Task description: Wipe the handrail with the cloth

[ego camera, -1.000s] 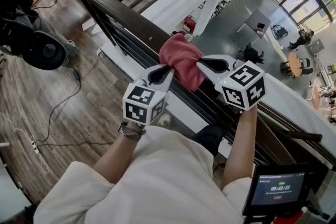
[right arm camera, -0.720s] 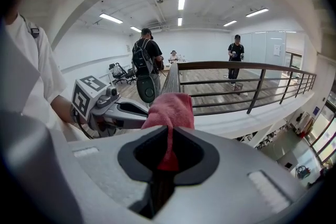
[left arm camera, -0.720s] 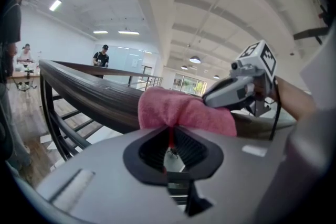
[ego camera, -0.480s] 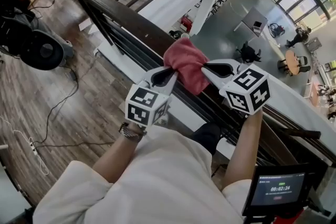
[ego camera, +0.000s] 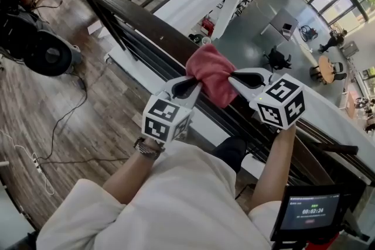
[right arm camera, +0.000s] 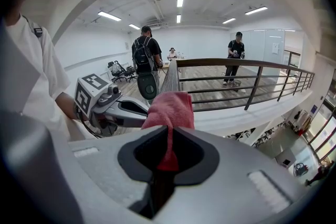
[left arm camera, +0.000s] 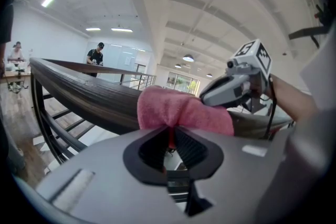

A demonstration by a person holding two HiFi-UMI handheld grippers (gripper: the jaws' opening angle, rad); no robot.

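A pink cloth is draped over the dark wooden handrail, which runs from upper left to lower right in the head view. My left gripper is shut on the cloth's left end, and my right gripper is shut on its right end. In the left gripper view the cloth bulges over the handrail, a fold pinched in my left gripper; the right gripper shows beyond. In the right gripper view a strip of cloth hangs pinched in my right gripper.
Black rail bars run under the handrail, with an open drop to a lower floor beyond. A black fan and cables lie on the wooden floor at left. A timer screen sits lower right. Two people stand farther along.
Both grippers and the cloth have slid a little along the handrail toward the lower right of the head view. The grips on the cloth look the same.
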